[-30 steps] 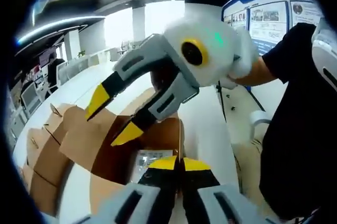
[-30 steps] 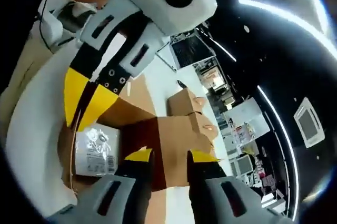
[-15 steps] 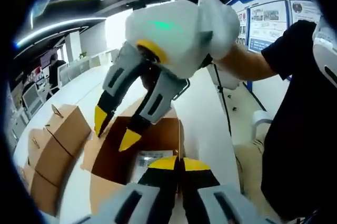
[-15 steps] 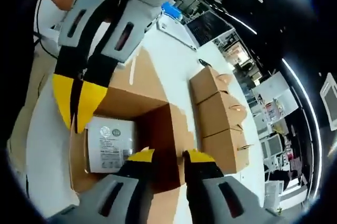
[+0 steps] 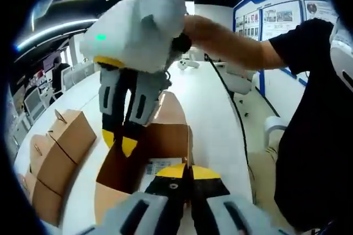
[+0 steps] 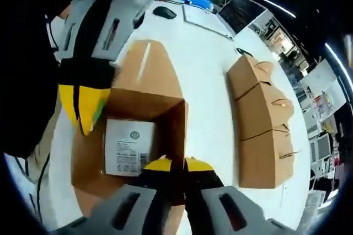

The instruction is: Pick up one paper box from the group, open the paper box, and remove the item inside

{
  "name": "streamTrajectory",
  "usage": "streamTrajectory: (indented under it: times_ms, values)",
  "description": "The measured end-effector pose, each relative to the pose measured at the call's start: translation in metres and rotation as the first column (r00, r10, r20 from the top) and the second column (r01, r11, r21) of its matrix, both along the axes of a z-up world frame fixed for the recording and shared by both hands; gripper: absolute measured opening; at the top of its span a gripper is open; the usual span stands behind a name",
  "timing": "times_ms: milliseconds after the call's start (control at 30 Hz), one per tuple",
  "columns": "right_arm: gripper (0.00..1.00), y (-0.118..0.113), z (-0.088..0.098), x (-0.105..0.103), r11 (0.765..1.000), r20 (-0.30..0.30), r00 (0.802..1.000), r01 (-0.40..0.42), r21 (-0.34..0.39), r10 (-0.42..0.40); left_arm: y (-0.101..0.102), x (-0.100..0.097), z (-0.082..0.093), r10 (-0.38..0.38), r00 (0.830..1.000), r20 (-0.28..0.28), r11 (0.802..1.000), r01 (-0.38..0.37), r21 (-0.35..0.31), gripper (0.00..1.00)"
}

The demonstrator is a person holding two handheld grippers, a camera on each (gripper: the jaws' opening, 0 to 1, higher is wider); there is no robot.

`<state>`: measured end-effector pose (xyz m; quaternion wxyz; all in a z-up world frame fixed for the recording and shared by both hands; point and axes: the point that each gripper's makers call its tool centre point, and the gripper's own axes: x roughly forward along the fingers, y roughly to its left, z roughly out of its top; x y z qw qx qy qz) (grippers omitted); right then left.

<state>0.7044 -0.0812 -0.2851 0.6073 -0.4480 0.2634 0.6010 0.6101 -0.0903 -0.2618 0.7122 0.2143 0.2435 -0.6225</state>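
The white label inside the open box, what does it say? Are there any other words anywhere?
Label on the item in the open box: a round mark, lines of print and a barcode, too small to read.
Wall posters: a heading and text blocks, too blurred to read.
Closed boxes: no print that can be seen.

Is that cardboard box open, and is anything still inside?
Open: the cardboard box has its flaps spread, and a white-labelled item lies inside.
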Motion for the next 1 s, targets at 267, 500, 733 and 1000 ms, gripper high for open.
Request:
streamTrajectory:
  times_ms: [267,500,733,1000]
  values:
    - [0.03,0.000,-0.006,-0.002,0.999,-0.326,0.945,-0.018,0.030,0.027,0.000,-0.001,0.000,-0.006,1.000,0.003,1.000,0.006,-0.008,0.05]
    - [0.04,0.001,-0.007,-0.001,1.000,-0.364,0.931,-0.025,0.019,0.030,0.001,-0.001,0.001,-0.002,1.000,-0.008,1.000,0.001,-0.027,0.04]
    - [0.27,0.003,-0.018,0.010,1.000,-0.113,0.993,-0.018,0.000,0.018,-0.004,-0.004,0.001,-0.023,0.999,0.037,0.999,0.024,-0.028,0.10]
    - [0.42,0.009,0.024,0.024,0.954,0.082,0.991,0.078,0.288,-0.106,-0.014,0.000,0.002,0.028,0.980,0.199,0.996,-0.011,-0.086,0.28]
